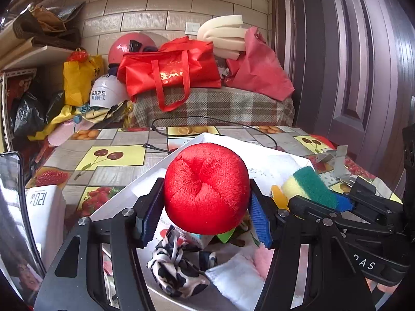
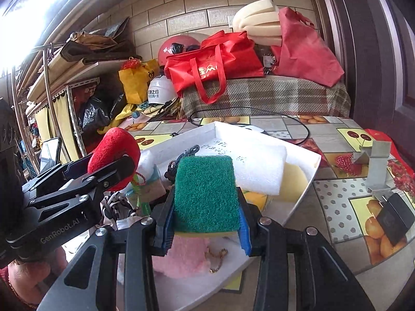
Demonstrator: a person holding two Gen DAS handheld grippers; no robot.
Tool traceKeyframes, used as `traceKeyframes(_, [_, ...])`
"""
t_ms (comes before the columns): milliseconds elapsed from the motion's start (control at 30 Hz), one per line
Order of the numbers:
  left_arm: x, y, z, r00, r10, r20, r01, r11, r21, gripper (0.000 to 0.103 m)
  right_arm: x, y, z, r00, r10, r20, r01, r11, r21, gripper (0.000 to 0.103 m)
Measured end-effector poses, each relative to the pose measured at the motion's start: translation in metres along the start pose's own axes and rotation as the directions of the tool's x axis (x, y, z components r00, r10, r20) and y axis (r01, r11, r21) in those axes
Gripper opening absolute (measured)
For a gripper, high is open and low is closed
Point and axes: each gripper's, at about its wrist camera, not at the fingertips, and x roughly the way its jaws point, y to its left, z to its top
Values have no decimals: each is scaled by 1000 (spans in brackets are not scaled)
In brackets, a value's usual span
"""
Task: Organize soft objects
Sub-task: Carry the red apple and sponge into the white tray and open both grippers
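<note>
**Two soft things held over the white tray**

On the left we read "120" upside down on a white box (image 1: 48,207) at the desk's near edge, and "GenRobot.AI" on the arm of the left hand-held gripper (image 1: 205,208). Its blue pads (image 1: 149,223) pinch a red plush ball (image 1: 206,188), held above the white tray (image 1: 116,199). Below it in the tray lie a black-and-white scrunchie (image 1: 176,267) and a white towel (image 1: 238,272).

To the right, our right hand-held gripper (image 2: 206,223) is pressed on a green-and-yellow scouring sponge (image 2: 206,194), held over a pink fluffy cloth (image 2: 181,256); white foam (image 2: 259,165) lies farther back, with handwriting we cannot read on the tray floor.

The fruit-print desk cloth (image 2: 337,207) shows bare room right of the tray, up to a metal bracket (image 2: 376,165) and a black charger (image 2: 394,217). Behind, a red tote (image 2: 215,64) sits on a plaid cover before a tiled wall.
</note>
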Motion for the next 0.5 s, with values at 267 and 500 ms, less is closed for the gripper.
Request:
traceKeyframes(267, [14, -1, 7, 1000, 11, 0, -11, 1000, -4, 66, 28, -7, 11, 999, -3, -47, 4, 1000, 13, 41])
traceKeyframes(500, [4, 8, 7, 996, 66, 58, -63, 997, -44, 103, 28, -2, 11, 999, -7, -44, 6, 1000, -17, 99])
